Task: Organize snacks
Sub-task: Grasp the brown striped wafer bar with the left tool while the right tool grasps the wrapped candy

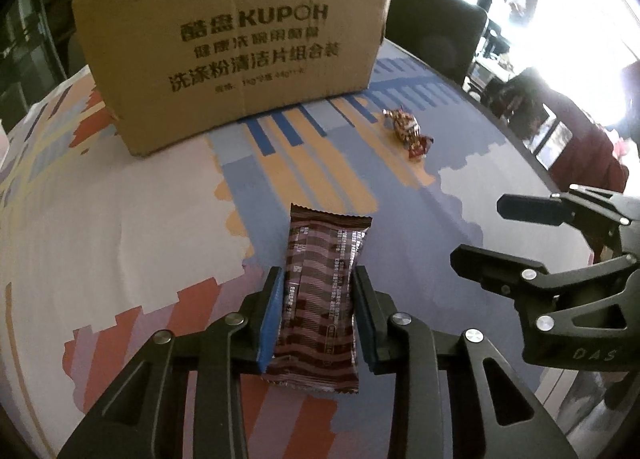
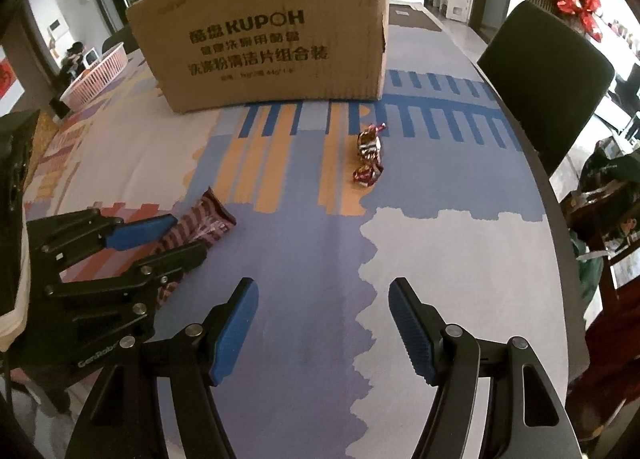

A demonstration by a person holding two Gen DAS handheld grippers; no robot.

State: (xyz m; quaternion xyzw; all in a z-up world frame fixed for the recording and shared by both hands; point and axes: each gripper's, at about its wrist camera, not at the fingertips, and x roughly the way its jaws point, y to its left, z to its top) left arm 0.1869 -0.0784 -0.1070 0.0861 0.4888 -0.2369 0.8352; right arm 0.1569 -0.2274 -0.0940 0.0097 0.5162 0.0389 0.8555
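Note:
A brown striped snack bar [image 1: 316,299] lies on the patterned tablecloth [image 1: 120,219], and my left gripper [image 1: 318,273] is shut on it, its blue pads pinching the wrapper at both long sides. From the right wrist view the bar [image 2: 204,223] sticks out beyond the left gripper [image 2: 186,235]. My right gripper [image 2: 322,287] hovers open over the cloth with nothing between its fingers; it also shows at the right edge as the right gripper [image 1: 478,229]. Two small foil-wrapped candies [image 2: 368,159] lie farther out, in front of an open cardboard box [image 2: 272,39].
The cardboard box [image 1: 236,39] stands at the far side of the table. A dark chair [image 2: 548,71] stands at the table's right edge and a pink slatted basket [image 2: 96,75] sits at the far left. The candies [image 1: 408,133] lie right of the box.

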